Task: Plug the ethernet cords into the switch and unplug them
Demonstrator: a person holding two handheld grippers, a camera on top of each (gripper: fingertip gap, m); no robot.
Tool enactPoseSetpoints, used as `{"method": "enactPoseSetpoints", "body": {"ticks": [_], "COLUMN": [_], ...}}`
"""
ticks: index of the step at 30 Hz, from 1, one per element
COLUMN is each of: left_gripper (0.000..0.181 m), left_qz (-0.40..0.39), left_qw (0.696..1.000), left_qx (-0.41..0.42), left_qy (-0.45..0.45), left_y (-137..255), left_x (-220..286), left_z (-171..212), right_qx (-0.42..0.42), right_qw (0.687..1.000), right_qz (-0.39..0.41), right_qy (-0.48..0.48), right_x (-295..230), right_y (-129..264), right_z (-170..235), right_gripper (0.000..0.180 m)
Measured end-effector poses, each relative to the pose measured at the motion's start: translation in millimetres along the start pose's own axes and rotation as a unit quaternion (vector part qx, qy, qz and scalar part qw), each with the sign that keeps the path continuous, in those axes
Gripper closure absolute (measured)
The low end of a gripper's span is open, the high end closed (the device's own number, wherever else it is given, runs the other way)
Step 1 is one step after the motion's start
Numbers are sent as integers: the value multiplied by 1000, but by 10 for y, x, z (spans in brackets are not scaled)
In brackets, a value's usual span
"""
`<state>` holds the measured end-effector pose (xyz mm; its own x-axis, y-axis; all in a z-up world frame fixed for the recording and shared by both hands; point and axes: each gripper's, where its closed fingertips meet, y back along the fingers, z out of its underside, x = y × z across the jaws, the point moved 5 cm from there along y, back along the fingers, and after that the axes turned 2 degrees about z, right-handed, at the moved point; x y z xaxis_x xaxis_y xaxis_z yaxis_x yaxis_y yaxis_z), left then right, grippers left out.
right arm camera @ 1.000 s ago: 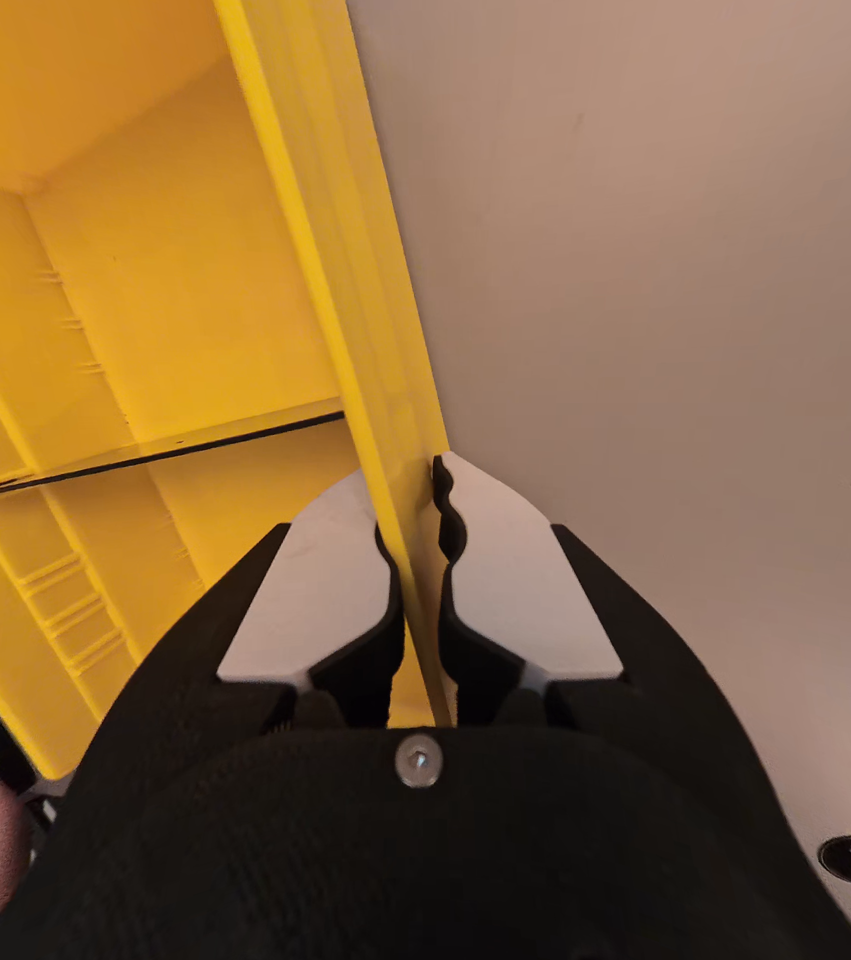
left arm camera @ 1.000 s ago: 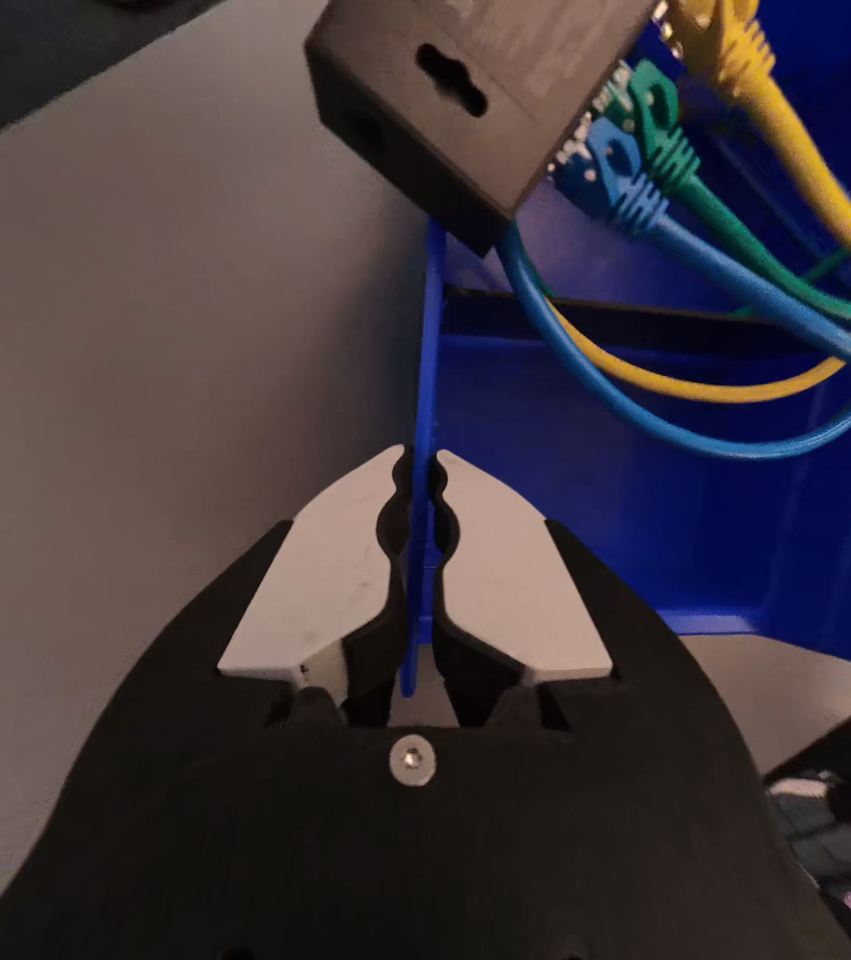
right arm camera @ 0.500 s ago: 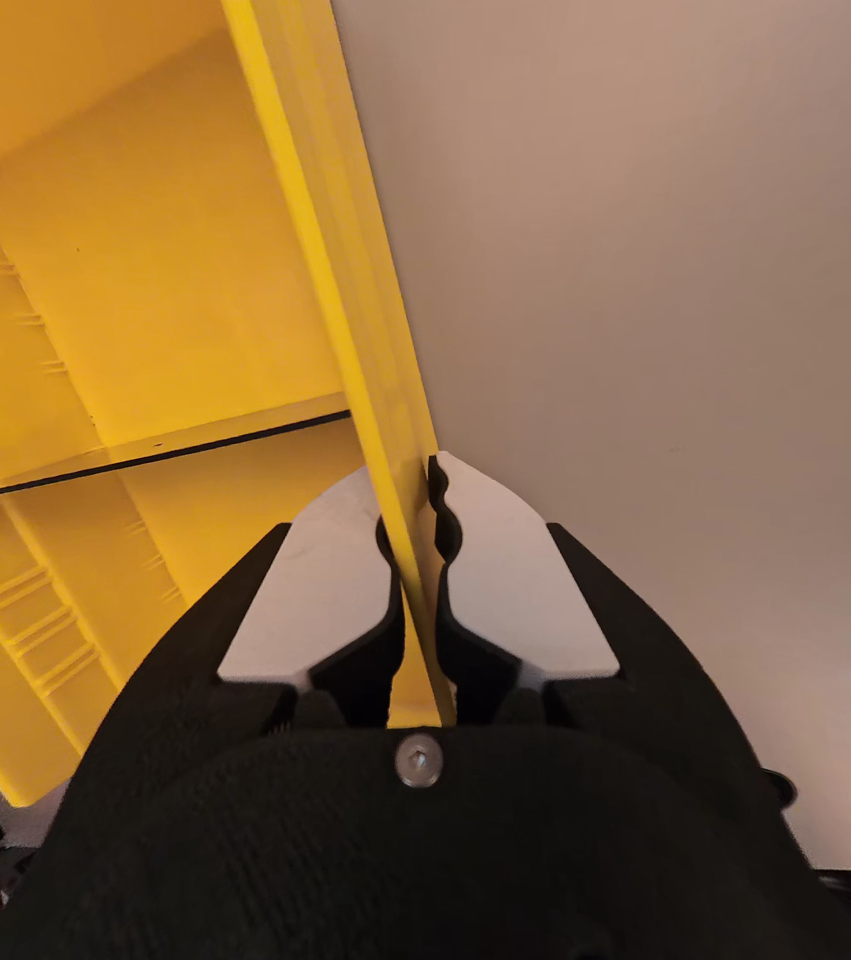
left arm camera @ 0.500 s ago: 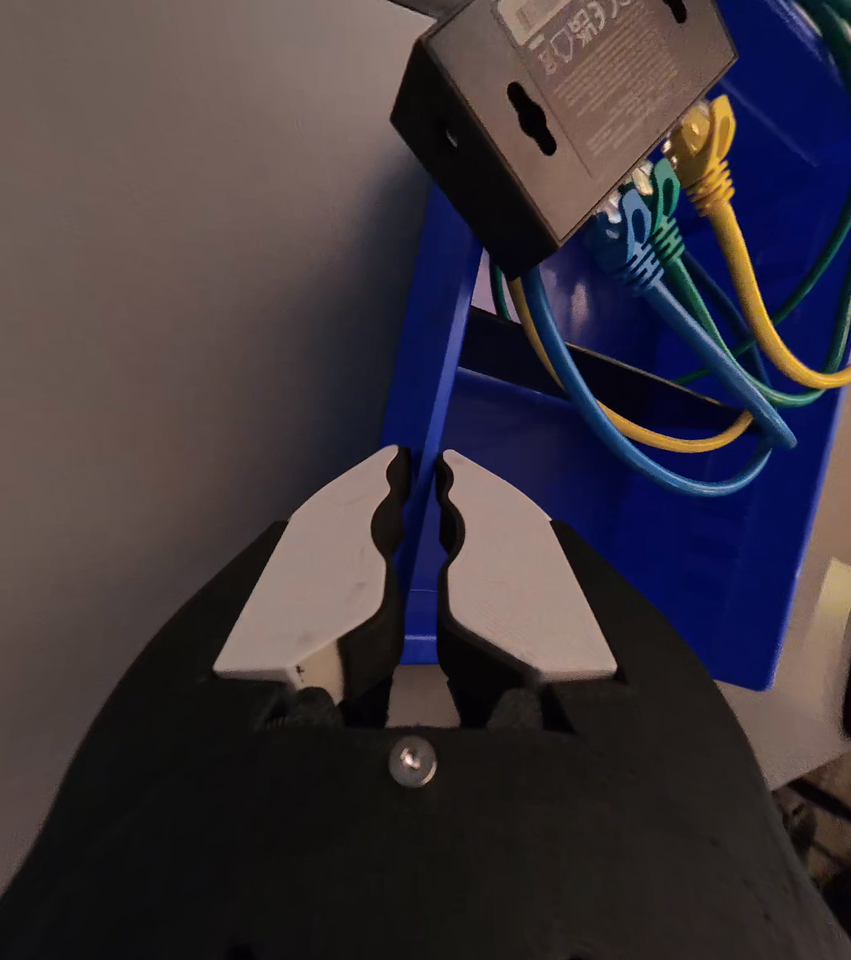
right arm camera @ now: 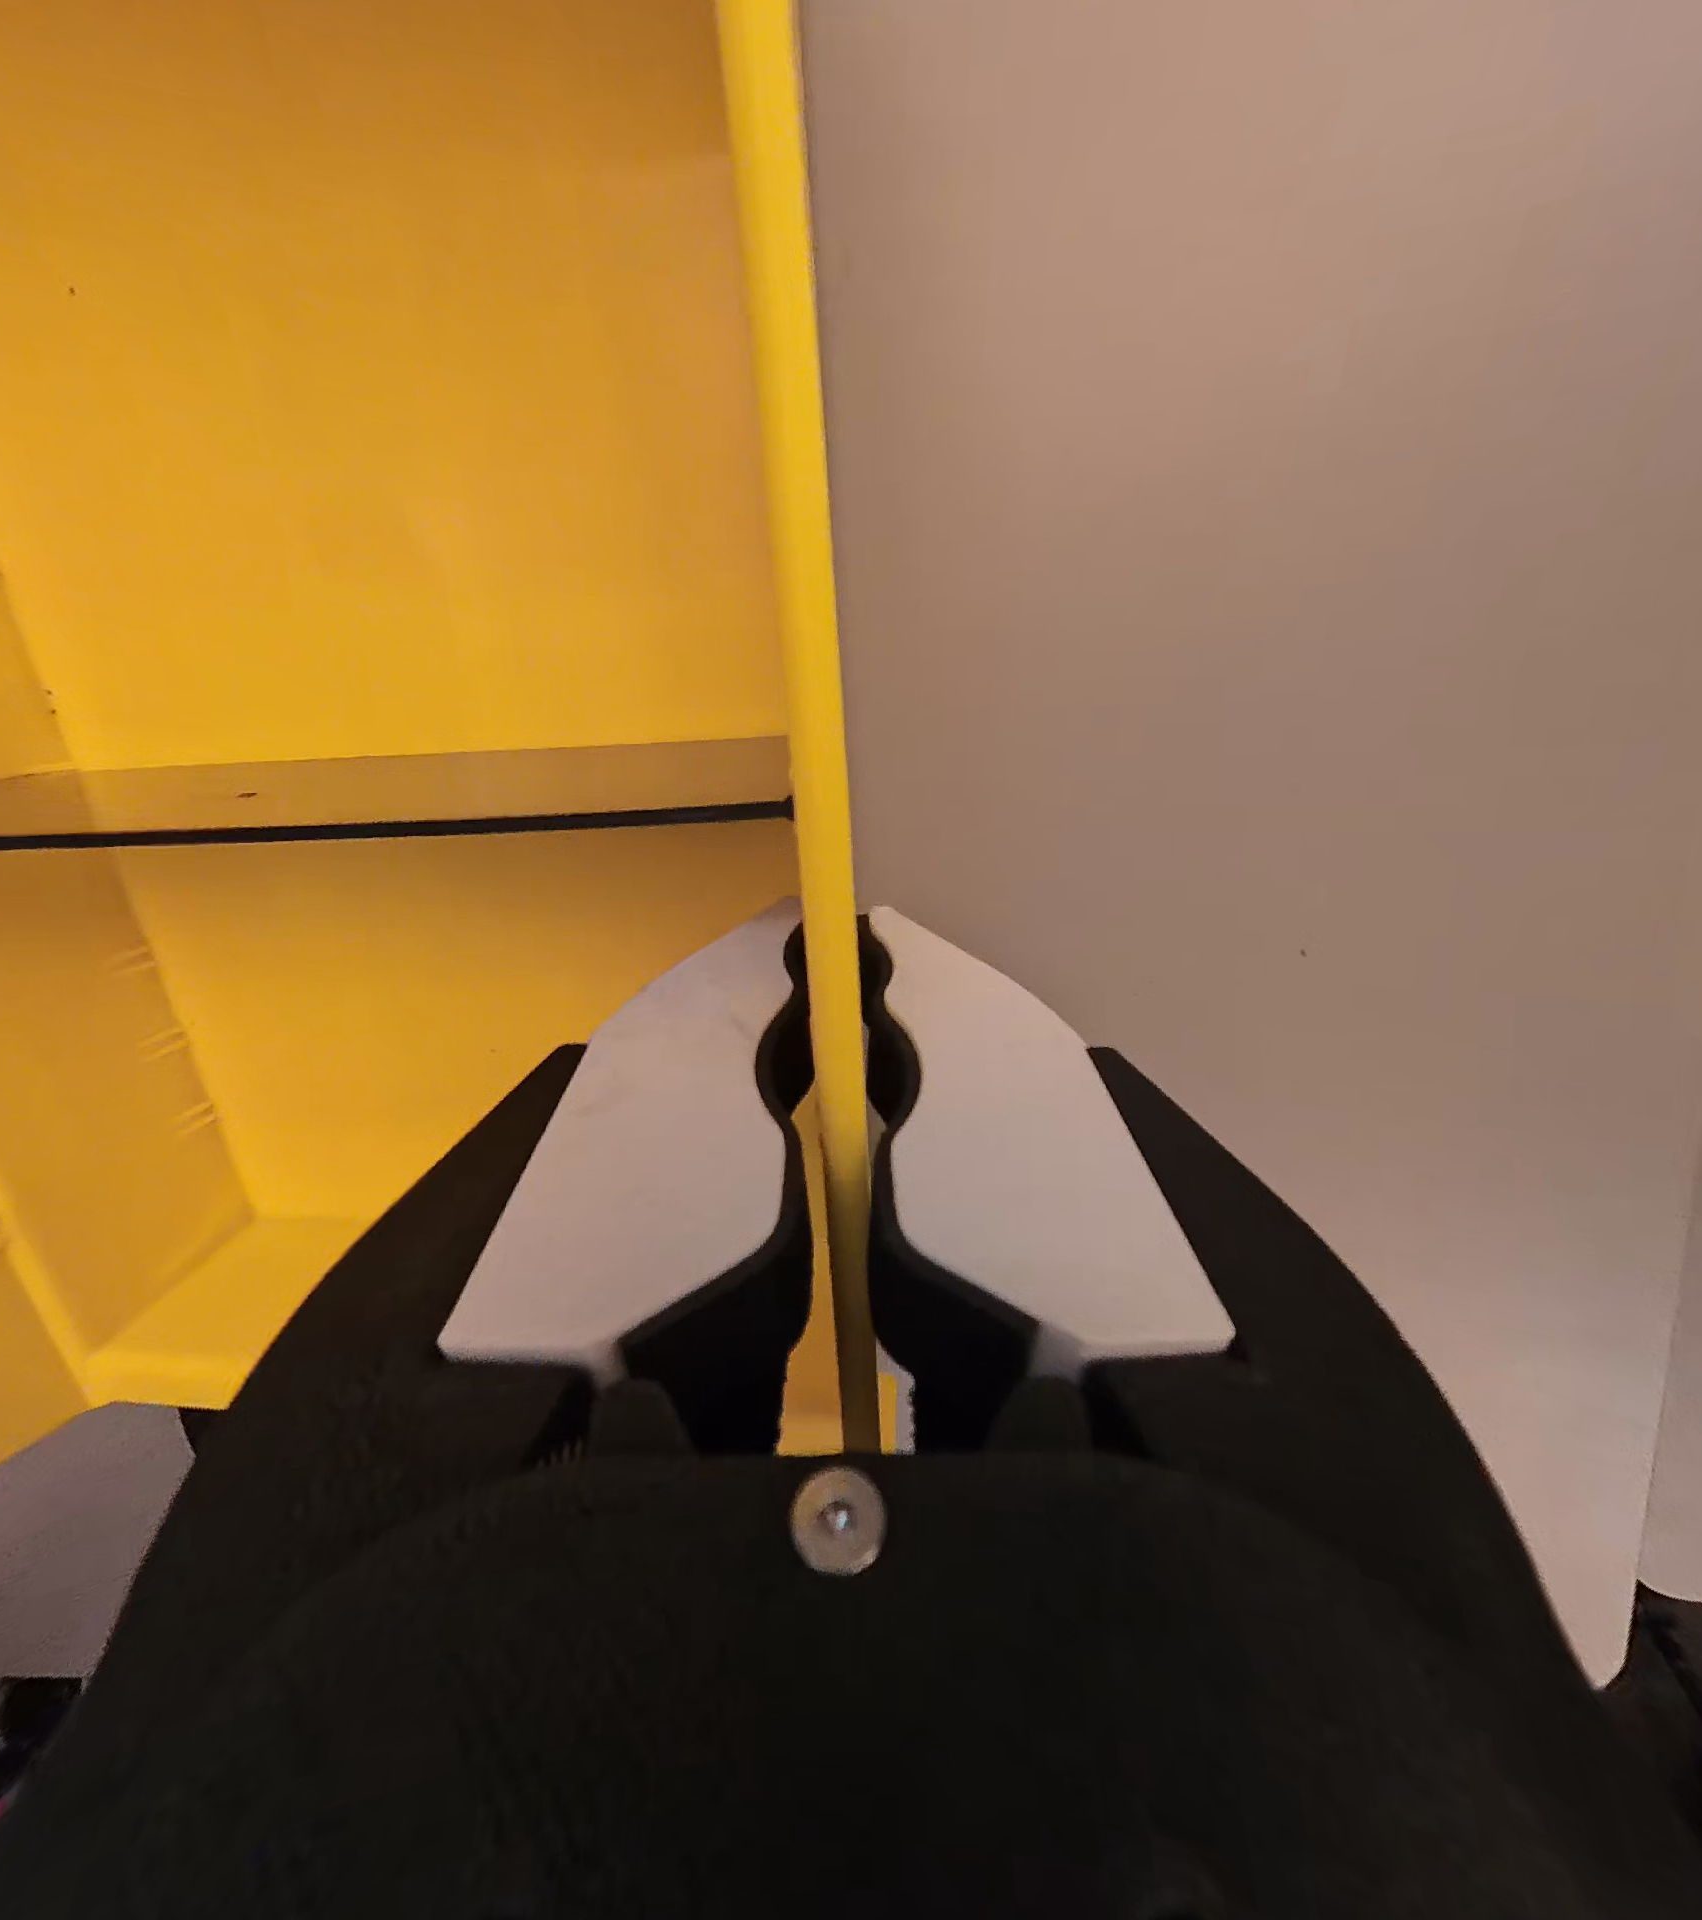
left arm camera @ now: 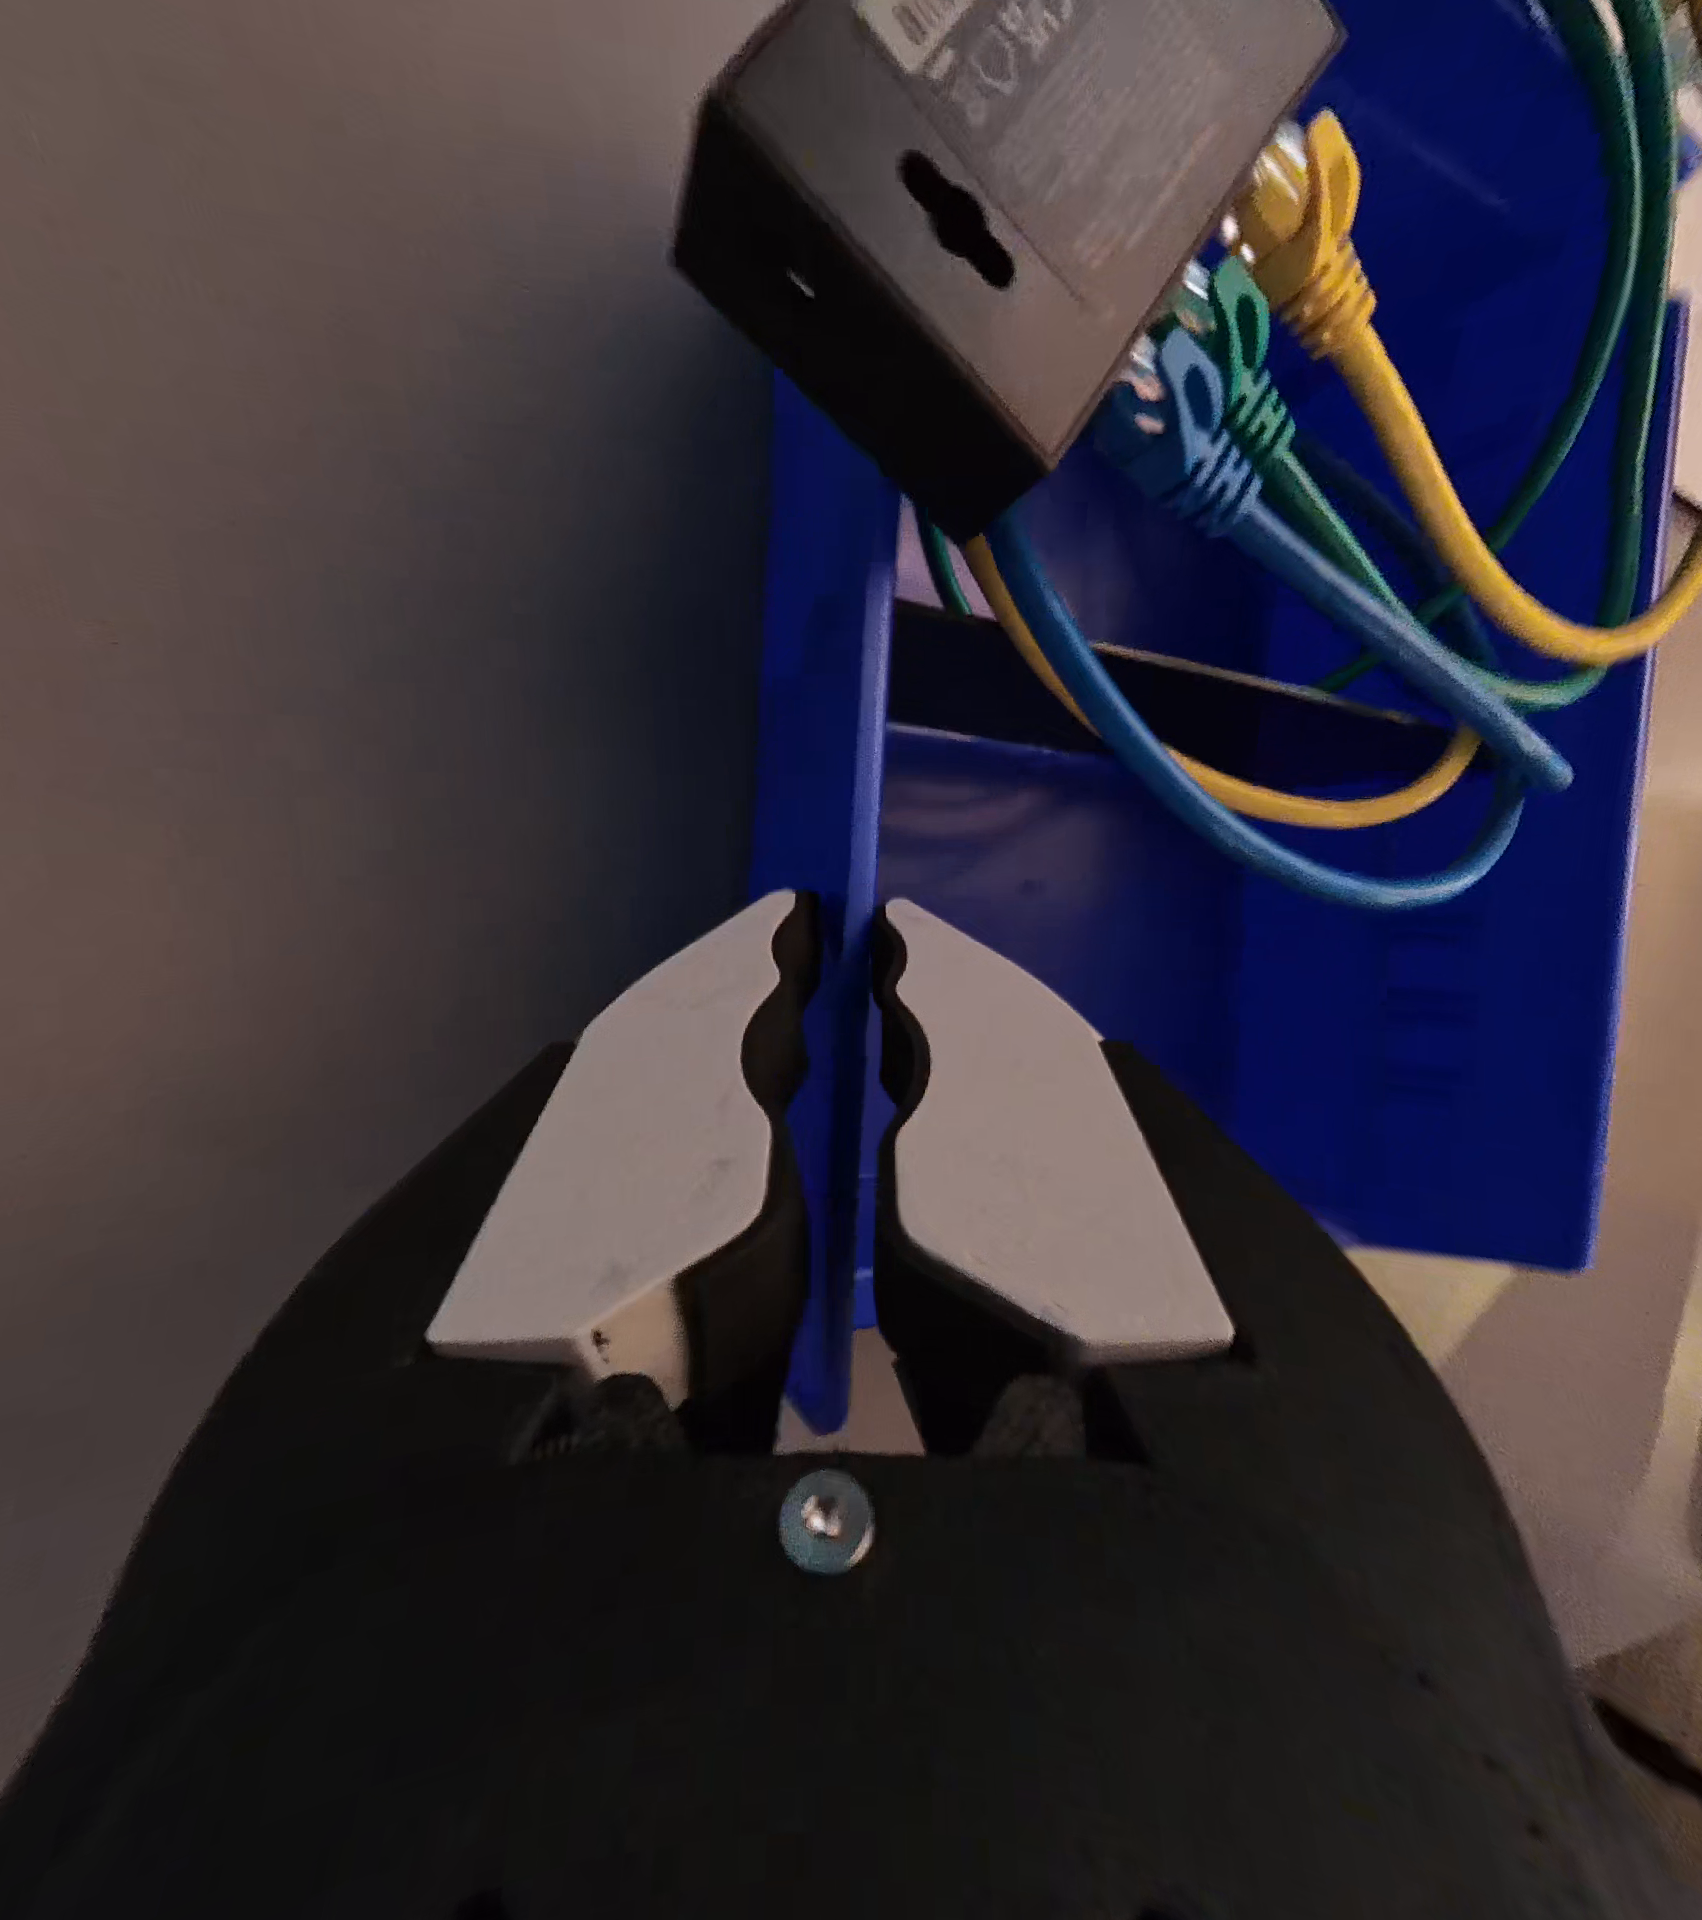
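Here the left hand-held gripper [left arm camera: 839,914] pinches the blue bin [left arm camera: 1398,1039] wall; the right hand-held gripper [right arm camera: 831,920] pinches the yellow bin [right arm camera: 307,468] wall. At upper right, the switch [left arm camera: 972,229], cords plugged, hangs over the rim and could tumble out if tilted.

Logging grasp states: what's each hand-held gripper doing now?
Left hand-held gripper: closed on blue bin wall.
Right hand-held gripper: closed on yellow bin wall.

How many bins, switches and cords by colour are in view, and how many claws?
Blue bin: 1
Yellow bin: 1
Black switch: 1
Blue cord: 1
Green cord: 1
Yellow cord: 1
Claws: 2, left claw, right claw
Total: 8
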<state>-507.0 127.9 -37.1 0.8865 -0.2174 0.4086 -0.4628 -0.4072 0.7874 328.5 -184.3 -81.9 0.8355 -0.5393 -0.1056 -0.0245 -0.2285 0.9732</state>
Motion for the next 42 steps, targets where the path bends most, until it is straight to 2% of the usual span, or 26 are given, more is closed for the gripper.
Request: {"method": "enactPoseSetpoints", "body": {"ticks": [9,19,26,38,42], "left_gripper": [174,175,175,174,174], "left_qz": [-27,6,27,-2,-8], "left_qw": [987,975,986,999,999], "left_qx": [-35,-30,-17,26,32], "left_qy": [-155,-222,-161,-39,-3], "left_y": [-27,37,62,116,156], "left_x": [114,107,18,-189,-235], "left_z": [50,189,173,85,108], "right_qx": [-5,-18,-21,-31,-24], "right_qw": [999,999,998,998,993], "right_qz": [-5,-27,-27,2,-9], "right_qy": [44,21,46,61,114], "right_x": [-116,-183,-158,-52,-60], "right_y": [-24,-48,-41,-45,-40], "right_z": [-78,-138,-115,-217,-172], "right_gripper": [173,173,174,173,173]}}
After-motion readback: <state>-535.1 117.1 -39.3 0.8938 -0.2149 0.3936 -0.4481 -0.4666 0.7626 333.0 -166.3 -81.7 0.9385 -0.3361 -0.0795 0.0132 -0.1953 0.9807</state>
